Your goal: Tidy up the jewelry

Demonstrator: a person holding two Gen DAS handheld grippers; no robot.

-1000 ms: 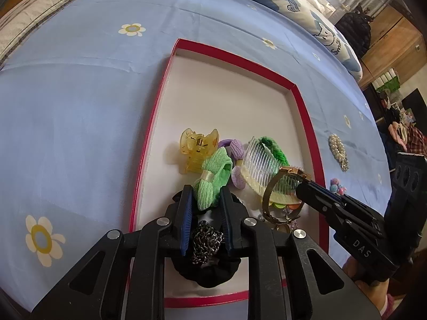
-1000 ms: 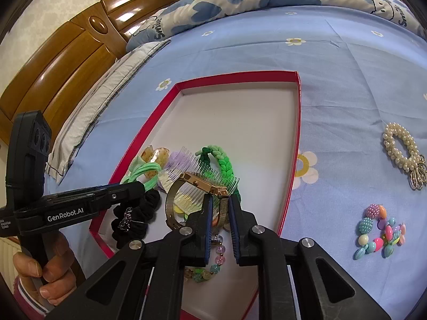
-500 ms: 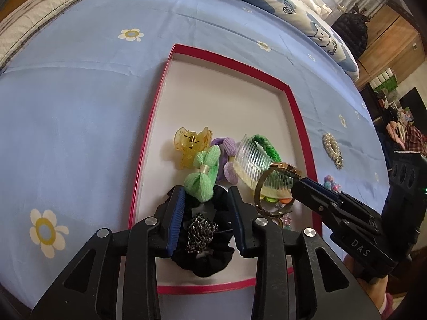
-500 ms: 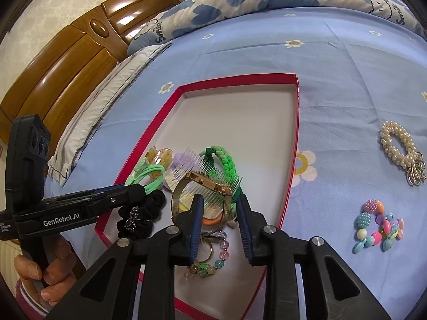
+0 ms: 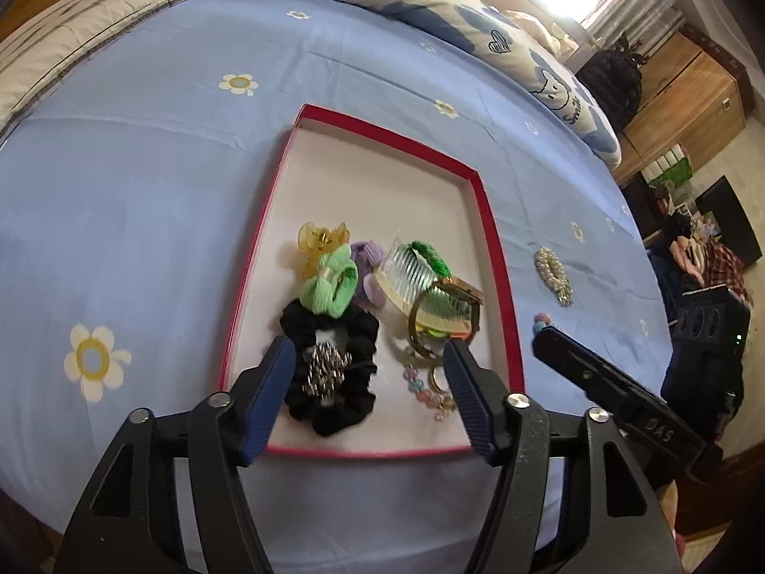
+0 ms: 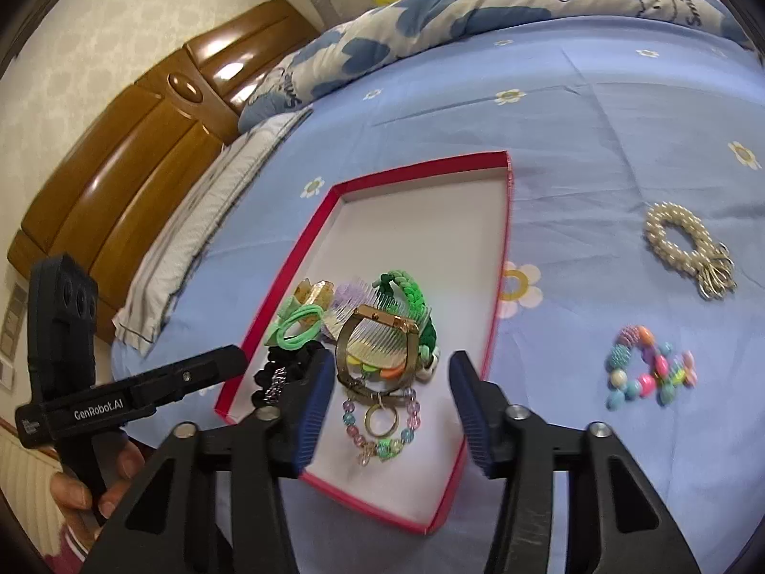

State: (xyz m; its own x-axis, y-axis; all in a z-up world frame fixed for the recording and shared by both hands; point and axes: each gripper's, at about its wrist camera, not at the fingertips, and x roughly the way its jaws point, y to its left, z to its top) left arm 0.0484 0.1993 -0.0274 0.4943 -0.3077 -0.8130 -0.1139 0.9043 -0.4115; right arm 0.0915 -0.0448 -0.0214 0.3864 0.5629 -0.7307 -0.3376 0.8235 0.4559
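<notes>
A red-rimmed tray (image 5: 487, 201) (image 6: 499, 277) lies on the blue bedsheet. In it lie a black scrunchie (image 5: 330, 363), a green bow (image 5: 330, 287), a yellow claw clip (image 5: 318, 239), a clear comb (image 5: 406, 277), a gold watch (image 5: 442, 313) (image 6: 375, 344) and a bead keychain (image 6: 382, 425). My left gripper (image 5: 368, 397) is open and empty above the scrunchie. My right gripper (image 6: 389, 406) is open and empty above the keychain and just short of the watch. A pearl bracelet (image 6: 679, 244) and a colourful bead bracelet (image 6: 645, 373) lie on the sheet to the right of the tray.
A folded quilt and pillows (image 6: 478, 14) lie at the far side of the bed, with a wooden headboard (image 6: 143, 134) at the left. A wardrobe and clutter (image 5: 683, 95) stand beyond the bed's right edge.
Both grippers have opened and pulled back and up. The left let go of the black scrunchie, the right let go of the gold watch; both items now rest in the tray.
</notes>
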